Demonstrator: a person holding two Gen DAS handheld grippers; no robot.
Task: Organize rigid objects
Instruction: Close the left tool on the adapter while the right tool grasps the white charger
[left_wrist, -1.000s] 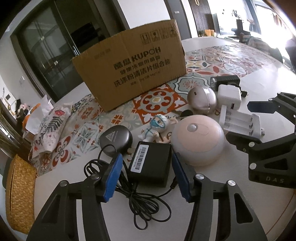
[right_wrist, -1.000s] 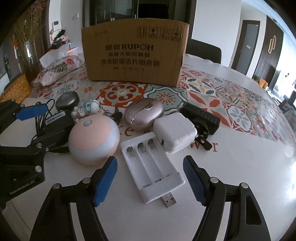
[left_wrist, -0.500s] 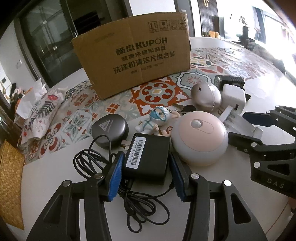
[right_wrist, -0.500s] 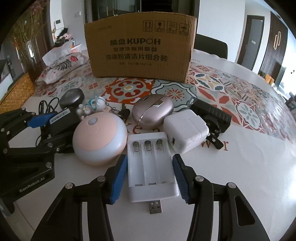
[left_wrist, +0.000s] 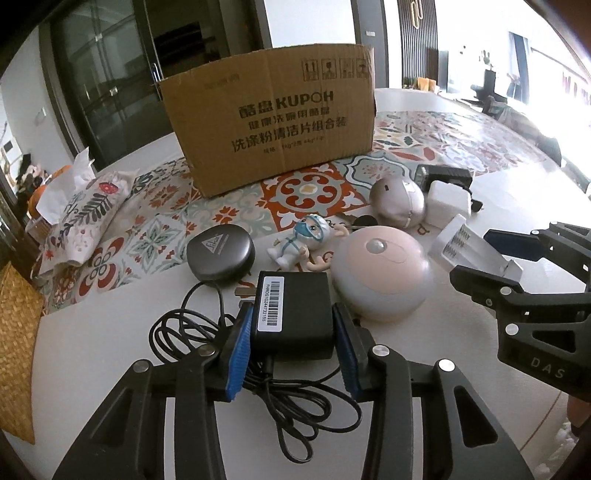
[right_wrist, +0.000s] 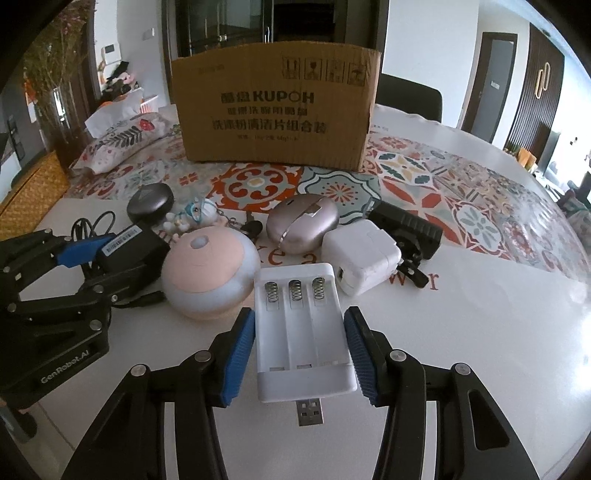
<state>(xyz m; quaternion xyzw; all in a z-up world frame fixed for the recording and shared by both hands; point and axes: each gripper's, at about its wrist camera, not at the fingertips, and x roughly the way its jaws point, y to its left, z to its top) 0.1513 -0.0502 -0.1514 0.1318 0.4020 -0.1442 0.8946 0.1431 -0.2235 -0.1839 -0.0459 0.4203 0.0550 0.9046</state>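
The left gripper (left_wrist: 293, 345) clamped the black rectangular power adapter (left_wrist: 293, 314) on the white table (right_wrist: 480, 350), and its loose coiled cord (left_wrist: 295, 417) could snag the pink-topped round lamp (left_wrist: 382, 273) when lifted. The right gripper (right_wrist: 301, 349) pinched the white plastic three-slot battery charger (right_wrist: 301, 332) beside that lamp. A second earlier, both pairs of jaws stood wide apart around these items.

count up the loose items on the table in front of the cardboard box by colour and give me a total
Black: 3 (power adapter, round case, charger block)
White: 2 (battery charger, plug cube)
Pink: 2 (round lamp, oval case)
White and blue: 1 (figurine keychain)
Total: 8
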